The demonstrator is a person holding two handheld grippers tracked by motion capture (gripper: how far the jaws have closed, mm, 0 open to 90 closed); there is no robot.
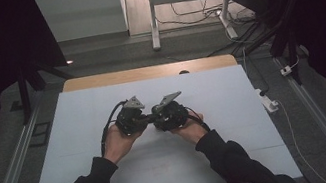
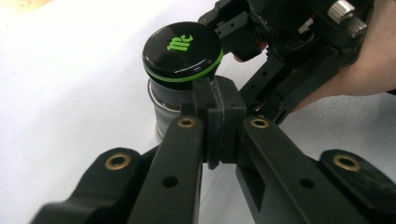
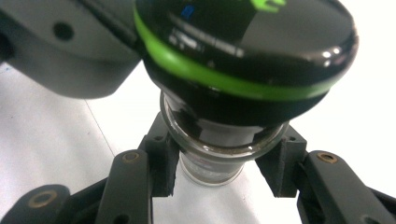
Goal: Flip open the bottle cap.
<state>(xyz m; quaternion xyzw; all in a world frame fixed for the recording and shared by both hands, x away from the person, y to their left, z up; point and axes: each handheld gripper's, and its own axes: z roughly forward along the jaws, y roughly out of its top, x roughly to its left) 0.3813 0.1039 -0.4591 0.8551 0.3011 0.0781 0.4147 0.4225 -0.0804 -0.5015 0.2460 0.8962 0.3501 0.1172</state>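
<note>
One small clear glass jar [image 3: 212, 158] with a glossy black, green-ringed cap [image 2: 183, 52] (upright) hangs above the white worktop [image 1: 82, 136]; right gripper [image 3: 217, 168] fingers clasp its body, left gripper [image 2: 217, 100] fingers are pressed together at the cap.

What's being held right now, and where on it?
The right hand-held gripper clamps the glass jar just below its black lid. The left hand-held gripper is shut beside it, holding nothing.

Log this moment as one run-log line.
left tool: shut, empty, beside jar lid | right tool: shut on glass jar below lid | jar: upright, lid on | surface: white table
</note>
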